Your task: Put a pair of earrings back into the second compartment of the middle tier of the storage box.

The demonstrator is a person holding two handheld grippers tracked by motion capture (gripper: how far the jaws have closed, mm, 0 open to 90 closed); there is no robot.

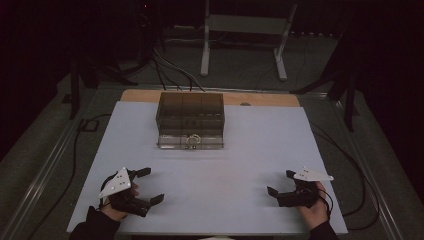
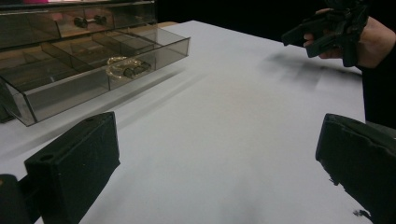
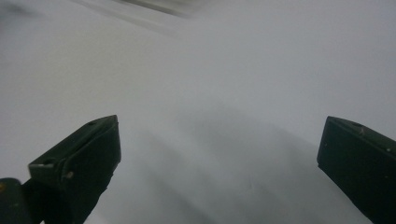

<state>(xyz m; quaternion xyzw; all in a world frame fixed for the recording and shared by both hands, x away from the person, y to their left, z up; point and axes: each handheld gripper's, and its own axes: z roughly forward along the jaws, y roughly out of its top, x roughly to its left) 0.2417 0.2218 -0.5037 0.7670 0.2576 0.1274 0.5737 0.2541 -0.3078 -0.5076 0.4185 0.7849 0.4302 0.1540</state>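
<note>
From above, my left claw [image 1: 150, 185] rests near the front left corner of the white desk [image 1: 240, 150], and my right claw [image 1: 281, 182] near the front right corner, well apart from each other. Both stand with jaws wide apart and nothing between them. The smoky clear drawer box [image 1: 190, 120] sits toward the far middle of the desk, well away from both claws, its lower drawer pulled out toward me.

The high view gives the layout but little of what the drawer holds, just a pale ring-like shape at its front middle. My left claw's view looks across the desk and opens that up: the drawer's dividers show plainly, and a coiled pale bracelet [image 2: 117, 66] with a small dark piece beside it lies in one front compartment. Two small dark items [image 2: 88, 21] sit in a compartment of the upper tier. That view also catches my right hand [image 2: 369, 39] holding its claw at the far edge.

My right claw's view is blurred: bare white surface between two spread jaws, and a smeared streak at the top edge that I cannot make out.
</note>
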